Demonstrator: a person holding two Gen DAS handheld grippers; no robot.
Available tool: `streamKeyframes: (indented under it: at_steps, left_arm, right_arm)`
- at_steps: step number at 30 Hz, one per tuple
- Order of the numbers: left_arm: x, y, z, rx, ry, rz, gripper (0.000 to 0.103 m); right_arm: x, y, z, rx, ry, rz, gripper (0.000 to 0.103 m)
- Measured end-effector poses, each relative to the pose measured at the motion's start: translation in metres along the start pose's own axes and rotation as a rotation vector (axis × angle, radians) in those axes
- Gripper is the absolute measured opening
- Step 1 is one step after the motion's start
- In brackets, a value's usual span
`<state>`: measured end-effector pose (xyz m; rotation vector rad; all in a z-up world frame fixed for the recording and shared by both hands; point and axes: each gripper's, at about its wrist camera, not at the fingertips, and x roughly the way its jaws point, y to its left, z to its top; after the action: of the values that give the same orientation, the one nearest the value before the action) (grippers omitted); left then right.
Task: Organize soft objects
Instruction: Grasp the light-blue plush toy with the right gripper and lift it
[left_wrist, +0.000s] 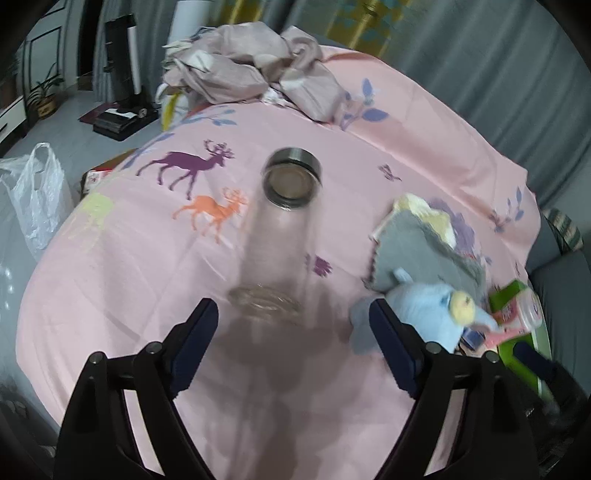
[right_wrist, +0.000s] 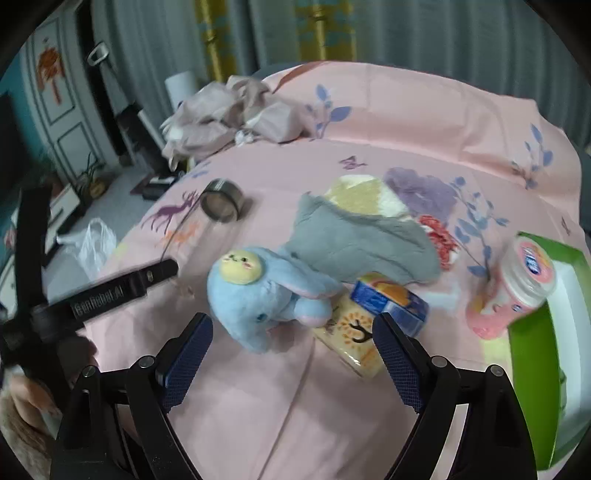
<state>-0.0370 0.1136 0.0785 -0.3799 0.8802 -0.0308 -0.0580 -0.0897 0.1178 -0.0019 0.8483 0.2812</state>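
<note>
Grey curtains (right_wrist: 443, 33) with a yellow-teal patterned panel (right_wrist: 325, 29) behind the bed, panelled door (right_wrist: 59, 99) on a teal wall at left, grey floor (left_wrist: 55, 129), potted plant (left_wrist: 46, 92), white plastic bag (left_wrist: 35, 192).

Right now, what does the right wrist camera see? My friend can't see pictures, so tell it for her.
The open right gripper hovers over a pink bedsheet, facing a blue plush toy beside a grey cloth. A pink jar and a green box sit right; the left gripper pokes in left.
</note>
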Motion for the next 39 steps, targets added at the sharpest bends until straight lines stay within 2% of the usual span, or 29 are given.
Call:
streamKeyframes:
  at_steps: [5,8,11,14,18,22,26,30,31,32,33,36,39]
  left_arm:
    - [0.003,-0.013,-0.008,0.008,0.054,-0.148,0.085]
    - [0.005,-0.026,-0.013,0.05,0.064,-0.187,0.085]
    - [0.011,-0.031,-0.014,0.048,0.088,-0.221,0.085]
    - [0.017,-0.032,-0.013,0.026,0.102,-0.257,0.085]
    - [0.026,-0.037,-0.01,0.015,0.126,-0.302,0.085]
    - [0.041,-0.043,-0.01,0.002,0.167,-0.322,0.085]
    - [0.055,-0.049,-0.007,0.003,0.191,-0.336,0.085]
    - [0.065,-0.05,-0.004,-0.018,0.182,-0.353,0.084]
    - [0.067,-0.05,-0.005,-0.019,0.187,-0.358,0.081]
    - [0.068,-0.051,-0.005,-0.019,0.187,-0.369,0.073]
    - [0.068,-0.052,-0.006,-0.018,0.182,-0.385,0.07]
    - [0.067,-0.057,-0.006,-0.001,0.162,-0.403,0.058]
    - [0.062,-0.06,-0.008,0.001,0.151,-0.401,0.053]
  right_arm:
    - [-0.013,-0.021,0.005,0.149,-0.069,0.11,0.089]
    - [-0.017,-0.026,0.008,0.188,-0.111,0.125,0.088]
    - [-0.014,-0.036,0.015,0.243,-0.13,0.173,0.088]
    - [-0.005,-0.043,0.026,0.29,-0.108,0.22,0.088]
    - [0.011,-0.044,0.046,0.282,-0.07,0.257,0.088]
    - [0.041,-0.041,0.064,0.251,0.007,0.243,0.088]
    - [0.069,-0.043,0.058,0.259,0.071,0.296,0.088]
    - [0.091,-0.039,0.053,0.239,0.125,0.29,0.088]
    - [0.097,-0.038,0.051,0.229,0.143,0.284,0.088]
    - [0.101,-0.04,0.049,0.232,0.157,0.286,0.088]
    - [0.105,-0.041,0.048,0.239,0.173,0.298,0.088]
    - [0.114,-0.05,0.043,0.293,0.193,0.389,0.081]
    - [0.114,-0.052,0.041,0.297,0.186,0.432,0.071]
